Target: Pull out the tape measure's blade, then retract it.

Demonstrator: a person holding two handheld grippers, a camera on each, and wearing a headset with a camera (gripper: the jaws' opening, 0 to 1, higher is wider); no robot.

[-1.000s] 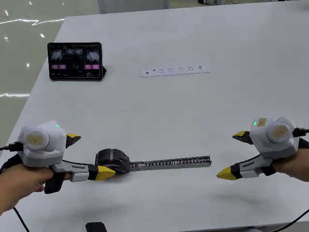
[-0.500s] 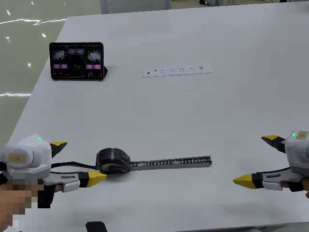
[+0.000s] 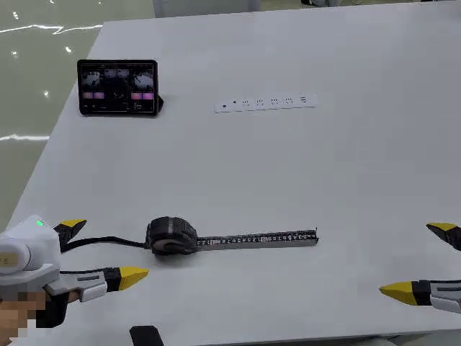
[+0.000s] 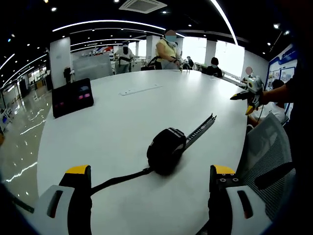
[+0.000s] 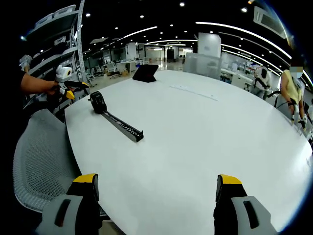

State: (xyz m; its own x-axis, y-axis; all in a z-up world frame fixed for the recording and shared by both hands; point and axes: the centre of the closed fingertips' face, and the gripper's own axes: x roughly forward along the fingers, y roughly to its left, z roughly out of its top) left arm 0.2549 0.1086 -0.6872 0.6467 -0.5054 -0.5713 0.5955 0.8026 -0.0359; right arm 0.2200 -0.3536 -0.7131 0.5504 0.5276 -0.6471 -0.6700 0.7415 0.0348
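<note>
Both claws gape wide and hold nothing: left gripper (image 3: 106, 249) sits near eight o'clock of the round black tape measure (image 3: 171, 235), and right gripper (image 3: 414, 259) is well apart at three. Its ruled blade (image 3: 259, 238) lies extended toward three on the white table (image 3: 324, 166).

The tape measure (image 3: 171, 235) lies on the bench (image 3: 302, 173), near its front edge. Its blade (image 3: 259, 238) runs out flat to the right. The left gripper (image 3: 103, 249) is just left of the tape measure and slightly nearer the edge, apart from it. The right gripper (image 3: 419, 259) is far to its right, past the blade's end. Well behind the tape measure, the tablet (image 3: 118, 87) stands to the left and the power strip (image 3: 265, 104) lies to the right.
</note>
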